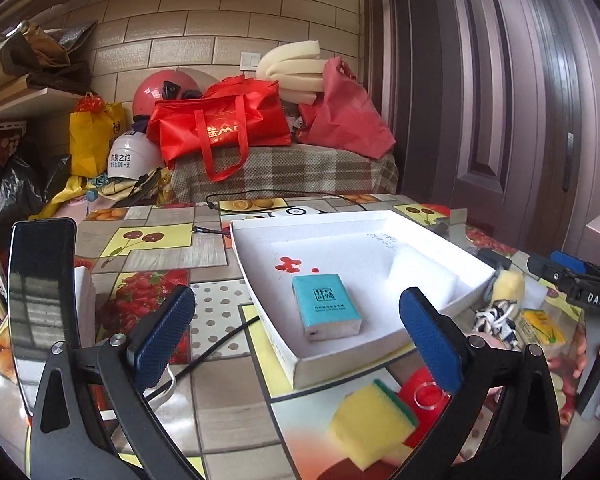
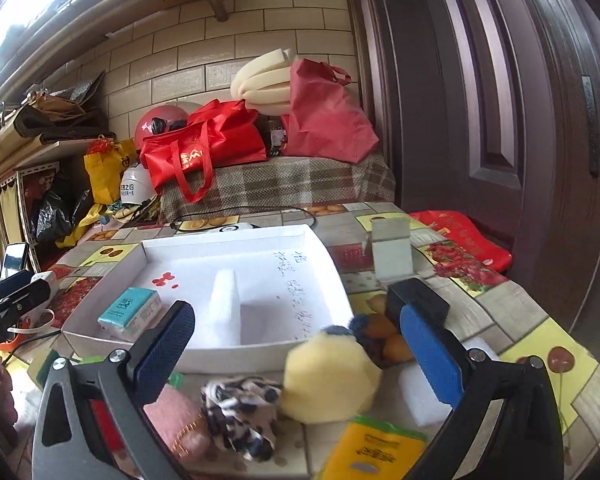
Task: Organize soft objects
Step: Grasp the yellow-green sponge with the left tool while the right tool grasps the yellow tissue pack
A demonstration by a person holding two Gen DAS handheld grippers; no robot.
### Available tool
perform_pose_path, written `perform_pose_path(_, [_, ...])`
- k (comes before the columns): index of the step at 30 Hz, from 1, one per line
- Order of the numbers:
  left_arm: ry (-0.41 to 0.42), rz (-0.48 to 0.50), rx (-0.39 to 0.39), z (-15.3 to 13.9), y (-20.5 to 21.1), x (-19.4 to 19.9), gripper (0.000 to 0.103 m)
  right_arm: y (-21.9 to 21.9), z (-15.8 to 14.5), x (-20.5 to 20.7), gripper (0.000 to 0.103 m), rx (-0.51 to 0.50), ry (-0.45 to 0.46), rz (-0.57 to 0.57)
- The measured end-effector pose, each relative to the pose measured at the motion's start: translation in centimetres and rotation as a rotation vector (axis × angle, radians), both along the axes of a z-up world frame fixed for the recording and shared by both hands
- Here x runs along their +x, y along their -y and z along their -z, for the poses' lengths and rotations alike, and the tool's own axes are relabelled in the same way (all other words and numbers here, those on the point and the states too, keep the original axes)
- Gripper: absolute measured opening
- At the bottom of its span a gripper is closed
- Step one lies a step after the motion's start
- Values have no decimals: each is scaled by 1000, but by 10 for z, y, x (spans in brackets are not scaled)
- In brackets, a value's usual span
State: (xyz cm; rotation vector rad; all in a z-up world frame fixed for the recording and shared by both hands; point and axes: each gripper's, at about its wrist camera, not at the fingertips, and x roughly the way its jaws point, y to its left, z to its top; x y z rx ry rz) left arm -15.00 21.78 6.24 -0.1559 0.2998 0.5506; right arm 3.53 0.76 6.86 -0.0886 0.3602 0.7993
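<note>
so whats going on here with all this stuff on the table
A person is sorting soft things into a white box using two handheld grippers. A teal tissue pack and a white foam block are already inside. Both the left gripper and the right gripper are open and empty; sponges and a plush toy wait outside.

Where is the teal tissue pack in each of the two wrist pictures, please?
Left wrist view: the teal tissue pack lies near the middle, in the near part of the white tray.
Right wrist view: the pack lies left of centre, in the tray's near-left corner.
Shared landmark: the red spots on the tray floor, just beyond the pack.
</note>
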Motion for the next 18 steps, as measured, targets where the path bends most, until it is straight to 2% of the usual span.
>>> perform_pose_path(3, [-63,80,-25,4,8,-4,103,27,5,11,103,-14,-73,30])
perform_pose_path(5, [-112,120,-58,8,11,-3,103,43,9,21,103,-24,-155,34])
perform_pose_path(10, [-194,135,-118,17,14,3,103,62,25,28,103,-72,-319,5])
perform_pose_path(17, [-279,125,-43,23,32,14,102,27,37,8,103,-207,-327,-42])
perform_pose_path(18, [-305,118,-36,25,33,19,99,21,40,8,103,-237,-330,-34])
